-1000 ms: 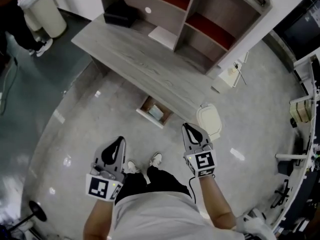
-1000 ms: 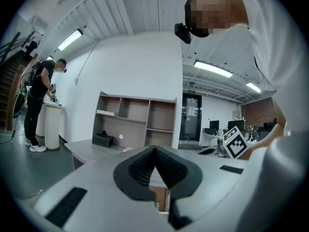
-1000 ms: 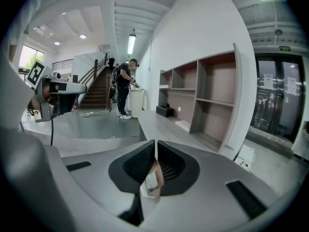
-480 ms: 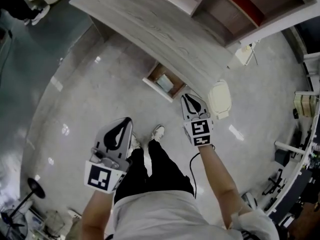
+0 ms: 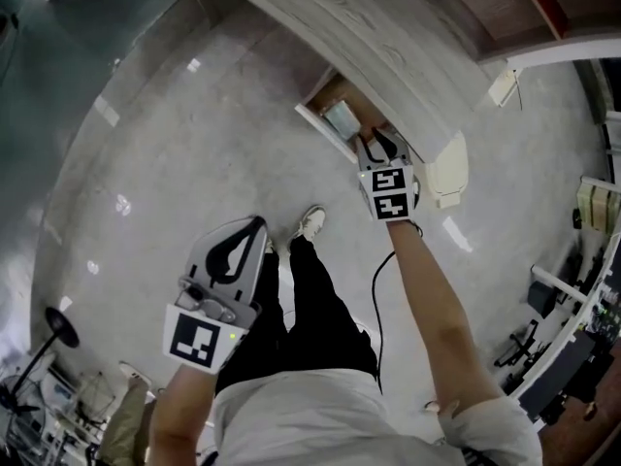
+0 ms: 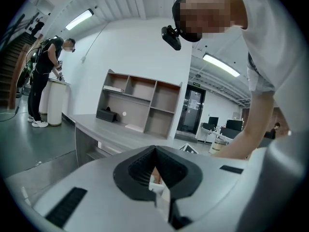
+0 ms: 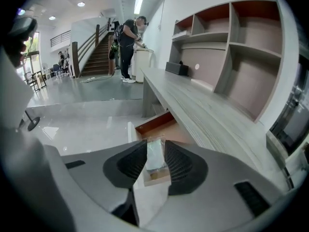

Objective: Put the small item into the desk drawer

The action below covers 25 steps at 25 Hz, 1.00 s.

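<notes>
The person's right gripper (image 5: pixel 376 142) (image 7: pixel 155 149), a grey two-jaw tool with black ribbed pads and a marker cube, reached to the open drawer (image 5: pixel 320 129) (image 7: pixel 154 122), a brown-lined box with a white front that stood out from under the near edge of the long grey wood-grain desk (image 5: pixel 388 37) (image 7: pixel 203 115). Its jaws were opening and stood narrowly apart. In the gap between the pads showed the small pale translucent packet (image 5: pixel 342 116) (image 7: pixel 154 156), and neither pad pressed on it. From the head view the packet lay inside the drawer, just beyond the right gripper's tips and toward the drawer's left side. The right gripper view could not settle whether the packet already rested flat on the drawer floor. The left gripper (image 5: pixel 254 226) (image 6: pixel 154 151), of the same grey make, hung well apart from the desk, low by the person's left leg above the glossy grey floor (image 5: pixel 175 144), its pad tips meeting with nothing between them. A cream plastic bin (image 5: pixel 451 168) stood on the floor just right of the drawer, against the desk's near edge.
</notes>
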{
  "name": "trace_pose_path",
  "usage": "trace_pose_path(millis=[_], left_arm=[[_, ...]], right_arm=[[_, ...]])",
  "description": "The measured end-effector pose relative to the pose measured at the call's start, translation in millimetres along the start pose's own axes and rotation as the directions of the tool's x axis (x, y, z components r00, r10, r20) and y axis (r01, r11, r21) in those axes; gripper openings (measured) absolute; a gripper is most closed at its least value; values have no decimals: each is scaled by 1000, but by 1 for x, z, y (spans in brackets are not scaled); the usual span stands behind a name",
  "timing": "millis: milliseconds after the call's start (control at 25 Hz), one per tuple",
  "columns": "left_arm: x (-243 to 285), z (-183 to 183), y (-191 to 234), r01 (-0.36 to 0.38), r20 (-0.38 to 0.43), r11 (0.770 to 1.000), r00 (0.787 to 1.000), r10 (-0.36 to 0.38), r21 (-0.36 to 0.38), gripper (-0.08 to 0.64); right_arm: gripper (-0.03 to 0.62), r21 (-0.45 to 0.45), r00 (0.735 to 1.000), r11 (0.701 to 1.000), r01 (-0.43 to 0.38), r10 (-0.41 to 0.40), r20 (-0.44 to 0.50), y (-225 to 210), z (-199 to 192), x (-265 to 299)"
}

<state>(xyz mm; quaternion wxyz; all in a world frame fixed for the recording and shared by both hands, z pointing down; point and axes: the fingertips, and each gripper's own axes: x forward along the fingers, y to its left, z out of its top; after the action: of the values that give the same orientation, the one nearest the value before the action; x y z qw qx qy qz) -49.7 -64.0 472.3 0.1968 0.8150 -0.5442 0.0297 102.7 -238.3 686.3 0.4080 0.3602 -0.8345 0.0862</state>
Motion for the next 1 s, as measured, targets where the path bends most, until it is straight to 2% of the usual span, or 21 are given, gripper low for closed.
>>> trace_pose_path(millis=[400, 480, 640, 760, 1000], left_arm=[[-9, -35, 3, -12, -60, 999, 998, 9, -38, 17], [-8, -42, 2, -10, -64, 998, 998, 6, -59, 17], [-8, -72, 6, -6, -90, 994, 996, -4, -111, 17], [-8, -89, 9, -22, -104, 988, 995, 6, -151, 17], [-14, -92, 13, -45, -95, 985, 995, 29, -168, 17]], right_arm=[[138, -59, 995, 998, -1, -5, -96, -2, -22, 68], [146, -82, 994, 997, -8, -1, -111, -2, -24, 78], [166, -59, 988, 998, -6, -3, -151, -1, -27, 98], [178, -88, 981, 996, -14, -3, -194, -1, -34, 109], [187, -110, 965, 994, 8, -36, -260, -7, -41, 119]])
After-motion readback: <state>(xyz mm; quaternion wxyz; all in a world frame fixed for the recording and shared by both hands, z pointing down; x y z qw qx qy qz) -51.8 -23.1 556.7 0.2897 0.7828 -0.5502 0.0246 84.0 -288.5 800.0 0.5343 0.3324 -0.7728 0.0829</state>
